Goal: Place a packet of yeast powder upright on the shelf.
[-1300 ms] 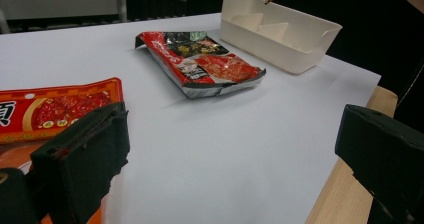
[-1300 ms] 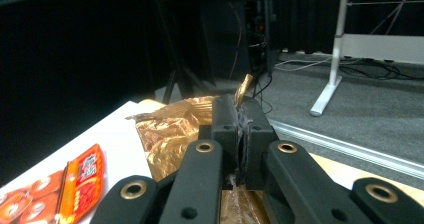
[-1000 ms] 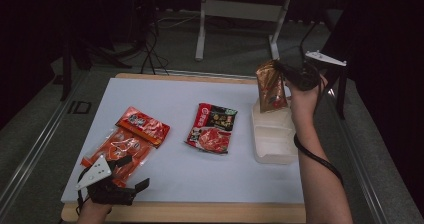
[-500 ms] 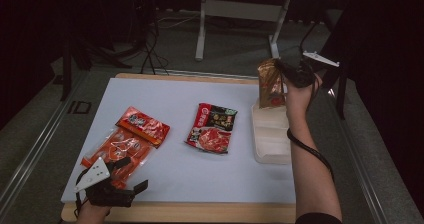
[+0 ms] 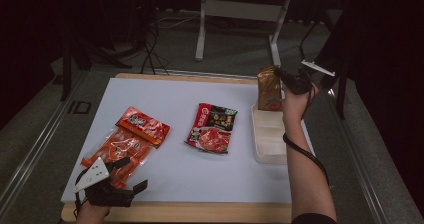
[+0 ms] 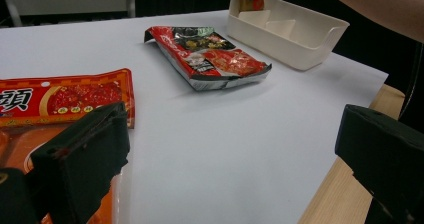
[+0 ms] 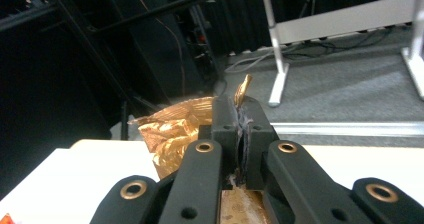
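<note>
My right gripper (image 5: 284, 77) is shut on the top edge of a gold-brown snack pouch (image 5: 269, 88), which hangs upright over the far end of a white divided tray (image 5: 267, 149). In the right gripper view the jaws pinch the pouch's crinkled gold foil (image 7: 172, 129). My left gripper (image 5: 131, 176) rests open at the table's near left corner, its jaws wide apart with nothing between them, beside an orange sausage pack (image 5: 117, 149). A red-and-black hotpot packet (image 5: 212, 128) lies mid-table and also shows as the hotpot packet (image 6: 207, 54) in the left gripper view.
A smaller red packet (image 5: 144, 124) lies on the sausage pack's far end. The white mat (image 5: 165, 99) covers a wooden table (image 5: 200, 211). A white desk frame (image 5: 240, 9) stands on the grey floor beyond. The tray (image 6: 295, 44) sits near the right edge.
My right gripper has carried the pouch down and a little away, toward the tray's far end. The left gripper has stayed still.
</note>
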The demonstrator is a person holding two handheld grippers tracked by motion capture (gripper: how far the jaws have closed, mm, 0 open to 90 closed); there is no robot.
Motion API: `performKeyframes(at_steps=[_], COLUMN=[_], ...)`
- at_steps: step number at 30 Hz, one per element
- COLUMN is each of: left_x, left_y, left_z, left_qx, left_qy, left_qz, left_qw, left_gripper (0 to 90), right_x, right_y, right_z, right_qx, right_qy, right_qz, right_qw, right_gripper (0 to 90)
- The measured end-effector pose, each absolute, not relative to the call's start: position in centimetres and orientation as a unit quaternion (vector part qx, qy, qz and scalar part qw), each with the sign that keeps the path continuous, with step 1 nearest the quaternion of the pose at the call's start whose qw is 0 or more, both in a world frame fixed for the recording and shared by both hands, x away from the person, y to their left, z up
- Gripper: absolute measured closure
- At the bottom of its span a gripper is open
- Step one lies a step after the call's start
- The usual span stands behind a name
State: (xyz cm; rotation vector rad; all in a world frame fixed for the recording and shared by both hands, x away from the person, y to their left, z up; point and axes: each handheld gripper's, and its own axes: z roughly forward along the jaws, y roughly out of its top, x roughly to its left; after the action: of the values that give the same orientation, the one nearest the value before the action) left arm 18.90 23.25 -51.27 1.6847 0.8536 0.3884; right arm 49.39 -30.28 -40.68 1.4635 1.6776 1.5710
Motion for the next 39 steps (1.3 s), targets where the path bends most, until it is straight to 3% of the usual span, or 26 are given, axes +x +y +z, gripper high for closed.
performKeyframes(at_steps=[10,22,26,29,39], left_x=[18.9,18.8,18.9,18.9,18.9], left_y=[23.1,23.0,23.0,22.9,22.6], left_z=[-51.3,-51.2,-51.2,-51.3,-51.3], left_qx=[0.719,0.720,0.720,0.722,0.729], left_qy=[0.364,0.362,0.361,0.358,0.355], left_qz=[0.169,0.168,0.168,0.167,0.163], left_qw=[0.567,0.567,0.568,0.568,0.562], left_gripper=[1.2,1.2,1.2,1.2,1.2], right_x=[47.9,47.0,46.9,46.8,44.9], right_y=[-31.7,-33.5,-33.5,-33.4,-32.2], right_z=[-42.9,-42.9,-42.5,-42.0,-40.6], right_qx=[0.545,0.558,0.561,0.554,0.517], right_qy=[0.611,0.607,0.610,0.616,0.645], right_qz=[0.538,0.515,0.508,0.506,0.509], right_qw=[0.201,0.232,0.234,0.242,0.239], right_gripper=[86.9,82.2,70.6,55.8,26.0])
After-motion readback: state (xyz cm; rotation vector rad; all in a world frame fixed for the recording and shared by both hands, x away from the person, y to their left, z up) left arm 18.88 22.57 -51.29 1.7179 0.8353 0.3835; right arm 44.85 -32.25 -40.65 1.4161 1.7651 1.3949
